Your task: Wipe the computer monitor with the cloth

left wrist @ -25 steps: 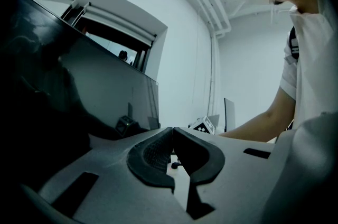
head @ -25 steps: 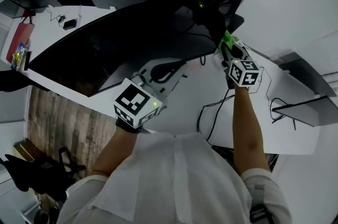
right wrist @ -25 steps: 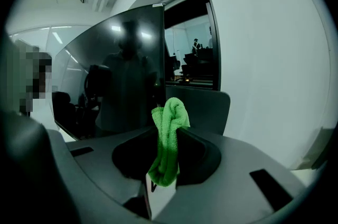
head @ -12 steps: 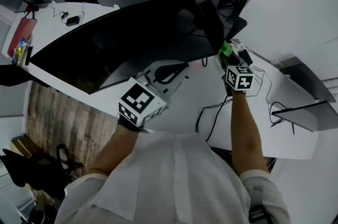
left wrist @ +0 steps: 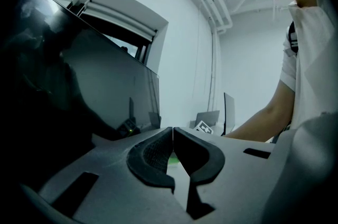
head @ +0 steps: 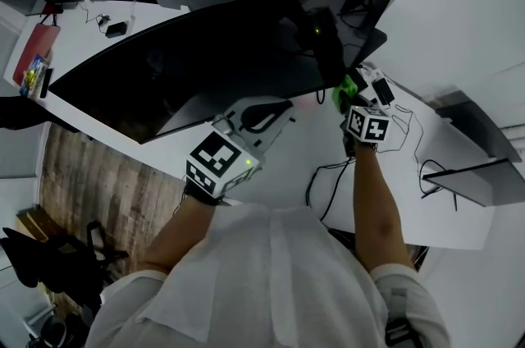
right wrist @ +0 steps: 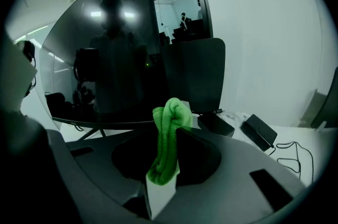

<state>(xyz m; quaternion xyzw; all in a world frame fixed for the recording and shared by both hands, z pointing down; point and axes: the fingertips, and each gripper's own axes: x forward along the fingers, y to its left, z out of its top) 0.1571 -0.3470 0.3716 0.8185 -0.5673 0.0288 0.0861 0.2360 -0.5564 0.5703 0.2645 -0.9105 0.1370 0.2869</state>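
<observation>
Two tools: the left tool (left wrist: 172, 136) has its jaws pressed together with nothing between them. The right tool (right wrist: 170, 130) is clamped on the cloth.
One cloth: a fuzzy green cloth (right wrist: 171, 112) stands bunched upright between the right tool's jaws, just in front of the monitor's right end. Whether it touches the screen cannot be told.
One monitor: a wide curved black computer monitor (head: 189, 67) stands across the middle of the white counter (head: 287, 166), its screen dark and reflective.
One panel: a dark flat upright panel (right wrist: 195, 75) stands just behind the monitor's right end, directly beyond the cloth.
Two bricks: black box-shaped power bricks (right wrist: 259, 130) lie on the counter near the cloth, toward the counter's right edge.
Cables: thin black cables (head: 324, 174) loop over the counter's near edge beside the right tool; their number is unclear.
Left end of counter: one red flat item (head: 37, 51) and one small black adapter (head: 116, 29) lie well apart from both tools.
</observation>
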